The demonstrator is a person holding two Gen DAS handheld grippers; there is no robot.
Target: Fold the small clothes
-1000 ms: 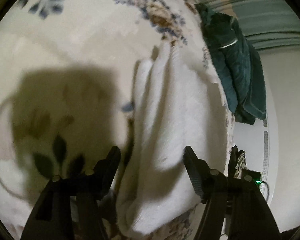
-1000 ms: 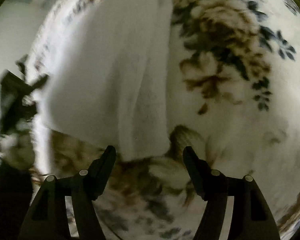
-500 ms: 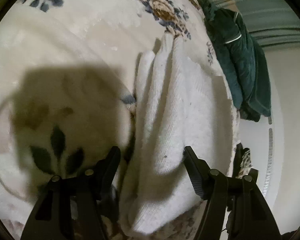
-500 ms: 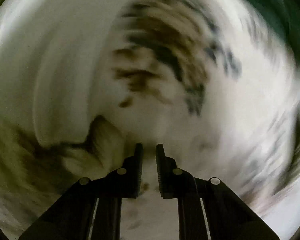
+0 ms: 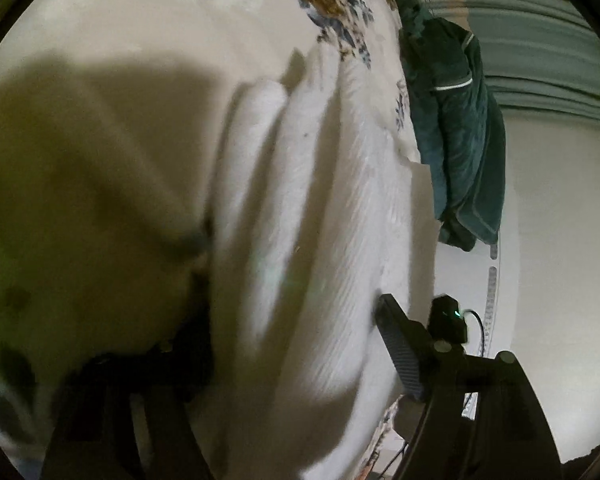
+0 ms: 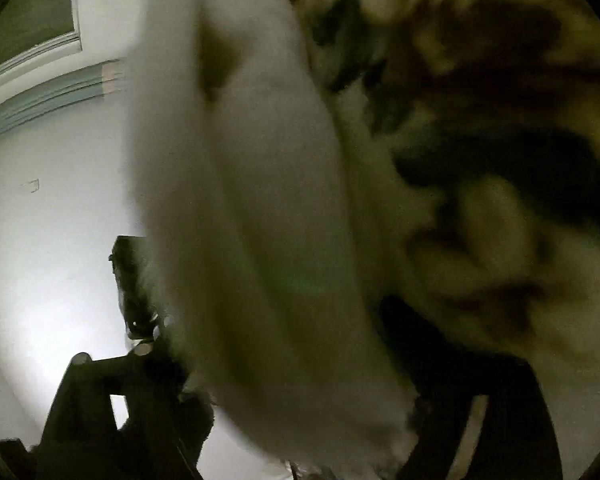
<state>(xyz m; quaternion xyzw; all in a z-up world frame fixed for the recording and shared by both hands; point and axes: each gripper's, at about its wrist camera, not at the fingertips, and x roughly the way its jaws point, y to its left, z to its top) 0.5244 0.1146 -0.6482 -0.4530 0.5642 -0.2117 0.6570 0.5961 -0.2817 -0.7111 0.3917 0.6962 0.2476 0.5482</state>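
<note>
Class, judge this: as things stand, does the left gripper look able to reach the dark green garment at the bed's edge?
Probably not directly: the left gripper straddles the white cloth, which fills its open jaws, and the green garment lies well beyond.

**Left wrist: white garment between spread fingers**

My left gripper [image 5: 296, 344] sits low over the white ribbed garment [image 5: 312, 216], fingers [image 5: 400, 352] spread wide with the cloth bunched between them. The near finger is lost in shadow and blur. The garment lies in long folds on the floral blanket [image 5: 148, 40]. A dark green garment [image 5: 456, 132] hangs off the blanket's far edge.
</note>
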